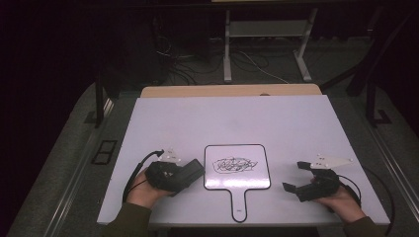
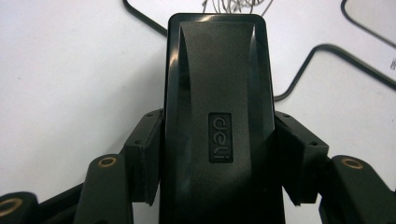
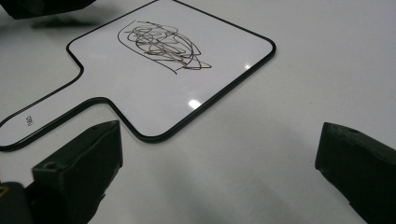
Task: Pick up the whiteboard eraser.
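A small handled whiteboard [image 1: 237, 170] with a black rim lies flat near the table's front, a dark scribble [image 1: 236, 165] in its middle; the right gripper view has the whiteboard [image 3: 154, 79] and scribble [image 3: 161, 46] ahead and to the left. My left gripper [image 1: 190, 173] sits just left of the board, shut on a black eraser block [image 2: 217, 116] marked "deli", whose far end reaches the board's edge. Right of the board my right gripper [image 1: 296, 177] rests open, its fingers [image 3: 79, 163] wide apart over bare table.
The white table top [image 1: 237, 118] stretches away behind the board. A wooden strip [image 1: 230, 91] lines its far edge. Beyond stand table legs [image 1: 227, 47] and cables on a dark floor. Cables trail from both grippers.
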Motion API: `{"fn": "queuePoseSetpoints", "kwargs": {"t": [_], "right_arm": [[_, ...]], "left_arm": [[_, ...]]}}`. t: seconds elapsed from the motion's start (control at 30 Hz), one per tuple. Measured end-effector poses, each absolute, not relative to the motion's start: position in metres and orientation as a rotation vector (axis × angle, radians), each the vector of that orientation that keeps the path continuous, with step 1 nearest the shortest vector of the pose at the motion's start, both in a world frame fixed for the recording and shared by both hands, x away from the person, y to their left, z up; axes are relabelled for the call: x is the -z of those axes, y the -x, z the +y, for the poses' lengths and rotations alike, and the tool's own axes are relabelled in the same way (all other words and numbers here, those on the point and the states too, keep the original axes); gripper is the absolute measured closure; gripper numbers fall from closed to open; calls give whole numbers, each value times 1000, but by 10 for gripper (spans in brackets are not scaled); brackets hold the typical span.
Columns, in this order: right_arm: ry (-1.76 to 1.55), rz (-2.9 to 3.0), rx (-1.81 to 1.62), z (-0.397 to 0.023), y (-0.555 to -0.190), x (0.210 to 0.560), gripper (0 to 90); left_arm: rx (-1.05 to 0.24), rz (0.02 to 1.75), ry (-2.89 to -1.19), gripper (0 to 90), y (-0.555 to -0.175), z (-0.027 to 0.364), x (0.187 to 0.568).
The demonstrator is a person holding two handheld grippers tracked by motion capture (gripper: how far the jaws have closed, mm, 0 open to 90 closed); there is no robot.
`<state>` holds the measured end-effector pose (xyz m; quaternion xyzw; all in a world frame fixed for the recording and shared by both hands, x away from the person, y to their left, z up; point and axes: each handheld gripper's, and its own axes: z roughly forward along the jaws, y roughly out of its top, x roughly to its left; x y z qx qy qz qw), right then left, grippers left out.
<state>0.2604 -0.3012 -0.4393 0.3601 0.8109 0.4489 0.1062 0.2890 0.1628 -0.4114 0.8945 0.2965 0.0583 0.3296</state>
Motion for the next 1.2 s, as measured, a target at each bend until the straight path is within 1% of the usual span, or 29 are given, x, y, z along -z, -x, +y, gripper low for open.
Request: {"fn": "queuePoseSetpoints", "kwargs": {"t": [0.3, 0.4, 0.6, 0.77, 0.97, 1.2], "right_arm": [[-1057, 2384, -1323, -302, -260, 439, 0], [-1058, 2382, -1326, -302, -260, 439, 0], [-1060, 2383, -1329, -301, -259, 439, 0], [-1060, 2388, -1325, -301, -259, 439, 0], [-1059, 2387, -1329, -300, -259, 439, 0], [-1058, 2385, -1332, -300, -259, 439, 0]], "left_arm": [[-137, 778, -2285, 390, -295, 164, 404], [-178, 772, -2269, 390, -295, 162, 400], [-166, 748, -2269, 390, -300, 155, 393], [-130, 726, -2299, 390, -306, 145, 391], [-157, 694, -2313, 390, -313, 130, 389], [-150, 662, -2332, 390, -323, 111, 384]]}}
